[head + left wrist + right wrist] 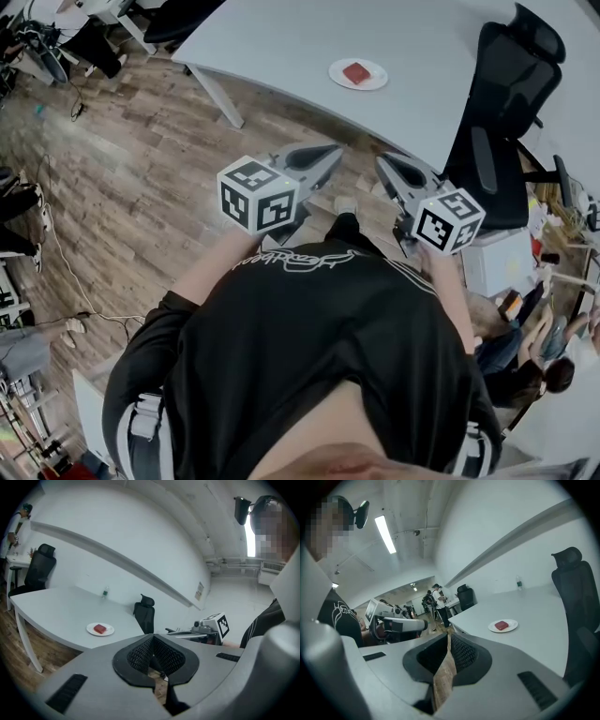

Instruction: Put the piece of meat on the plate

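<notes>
A red piece of meat point(356, 72) lies on a small white plate point(371, 82) on the grey table point(281, 37), well ahead of me. The left gripper view has the meat point(99, 629) at centre left, and the right gripper view has the meat point(501, 625) on its plate point(511, 626) at right. My left gripper point(333, 150) and right gripper point(382, 161) hang side by side over the wooden floor, short of the table's edge. Both point toward the table. On each gripper the jaws stand together, with nothing between them.
A black office chair point(502, 122) stands at the table's right side, close to my right gripper. A table leg point(220, 94) slants down at the left. A small bottle point(105, 592) stands far back on the table. Seated people point(544, 375) and clutter fill the lower right.
</notes>
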`<action>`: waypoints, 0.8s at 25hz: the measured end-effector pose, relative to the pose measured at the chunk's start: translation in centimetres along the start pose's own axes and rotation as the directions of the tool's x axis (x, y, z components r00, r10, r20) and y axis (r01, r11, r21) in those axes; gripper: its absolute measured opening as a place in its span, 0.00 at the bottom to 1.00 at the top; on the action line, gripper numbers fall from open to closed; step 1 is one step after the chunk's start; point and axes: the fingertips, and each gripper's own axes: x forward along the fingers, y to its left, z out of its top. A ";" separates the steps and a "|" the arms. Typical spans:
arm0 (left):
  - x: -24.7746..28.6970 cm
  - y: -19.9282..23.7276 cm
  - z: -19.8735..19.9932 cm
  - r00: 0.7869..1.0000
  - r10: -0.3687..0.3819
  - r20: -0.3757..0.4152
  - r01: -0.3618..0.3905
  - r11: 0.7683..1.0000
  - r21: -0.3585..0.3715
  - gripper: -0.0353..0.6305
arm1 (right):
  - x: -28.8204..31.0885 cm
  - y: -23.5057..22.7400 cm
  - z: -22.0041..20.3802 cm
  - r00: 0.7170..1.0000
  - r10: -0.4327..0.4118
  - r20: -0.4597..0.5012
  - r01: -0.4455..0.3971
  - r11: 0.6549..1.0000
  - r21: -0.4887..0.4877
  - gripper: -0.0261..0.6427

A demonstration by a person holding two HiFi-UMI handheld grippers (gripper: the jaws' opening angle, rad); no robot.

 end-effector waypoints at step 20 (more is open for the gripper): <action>0.6 -1.2 -2.0 0.999 -0.028 -0.037 0.029 1.000 0.013 0.06 | -0.9 -0.1 -1.4 0.999 -0.032 -0.014 0.032 0.999 0.005 0.07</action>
